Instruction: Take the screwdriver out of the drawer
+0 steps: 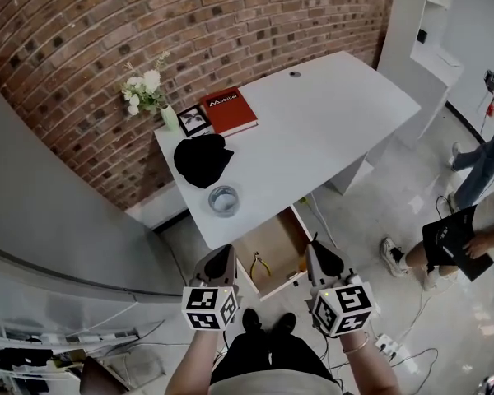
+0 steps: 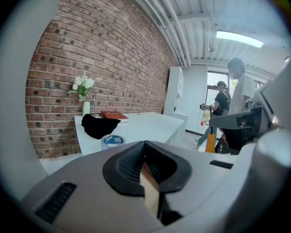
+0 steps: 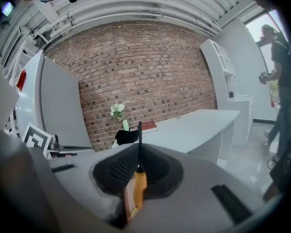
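Observation:
My right gripper (image 3: 139, 152) is shut on the screwdriver (image 3: 137, 186); its orange handle sits between the jaws and the dark shaft points up past them. In the head view the right gripper (image 1: 321, 259) hangs over the right front corner of the open wooden drawer (image 1: 273, 230) under the white desk (image 1: 313, 130). My left gripper (image 1: 219, 264) is at the drawer's left front corner. In the left gripper view its jaws (image 2: 145, 147) are shut with nothing held. Yellow-handled pliers (image 1: 260, 264) lie in the drawer.
On the desk are a black cap (image 1: 203, 159), a round tape roll (image 1: 223, 199), a red book (image 1: 230, 109), a small picture frame (image 1: 194, 119) and a vase of flowers (image 1: 148, 93). One person crouches at the right (image 1: 453, 241), another stands behind (image 1: 487, 159). Cables lie on the floor.

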A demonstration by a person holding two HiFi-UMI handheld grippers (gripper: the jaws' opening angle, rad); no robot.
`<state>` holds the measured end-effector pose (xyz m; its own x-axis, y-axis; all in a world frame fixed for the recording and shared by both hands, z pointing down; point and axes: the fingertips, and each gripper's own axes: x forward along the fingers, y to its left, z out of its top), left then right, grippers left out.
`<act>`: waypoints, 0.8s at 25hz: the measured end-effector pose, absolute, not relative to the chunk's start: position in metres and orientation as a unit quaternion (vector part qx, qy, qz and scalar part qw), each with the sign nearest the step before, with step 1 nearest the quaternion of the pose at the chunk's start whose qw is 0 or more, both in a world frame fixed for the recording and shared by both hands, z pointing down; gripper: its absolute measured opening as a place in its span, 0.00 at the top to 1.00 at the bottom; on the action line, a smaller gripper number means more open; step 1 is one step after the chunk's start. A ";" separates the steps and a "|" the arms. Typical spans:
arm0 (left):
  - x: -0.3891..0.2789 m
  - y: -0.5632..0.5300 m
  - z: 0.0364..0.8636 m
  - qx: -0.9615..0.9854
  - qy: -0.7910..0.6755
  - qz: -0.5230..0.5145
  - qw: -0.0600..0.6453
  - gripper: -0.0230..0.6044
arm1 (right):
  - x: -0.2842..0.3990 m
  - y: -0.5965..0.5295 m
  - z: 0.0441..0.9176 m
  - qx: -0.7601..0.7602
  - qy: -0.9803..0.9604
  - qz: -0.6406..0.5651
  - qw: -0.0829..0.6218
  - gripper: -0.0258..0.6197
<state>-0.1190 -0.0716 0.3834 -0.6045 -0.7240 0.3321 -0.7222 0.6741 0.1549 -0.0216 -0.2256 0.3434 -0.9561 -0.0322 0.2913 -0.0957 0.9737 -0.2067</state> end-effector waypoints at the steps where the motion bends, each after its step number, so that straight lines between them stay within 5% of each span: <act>1: -0.118 -0.072 0.382 0.404 -0.896 -0.002 0.185 0.98 | -0.021 -0.226 0.341 0.033 -0.983 0.108 0.143 0.93; 20: -0.113 -0.074 0.367 0.406 -0.898 0.001 0.172 0.98 | -0.011 -0.234 0.327 0.039 -0.985 0.105 0.131 0.93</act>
<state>-0.1131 -0.0737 0.3666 -0.6111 -0.7282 0.3104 -0.7292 0.6704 0.1373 -0.0112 -0.2338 0.3266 -0.9629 -0.0489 0.2654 -0.1036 0.9750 -0.1963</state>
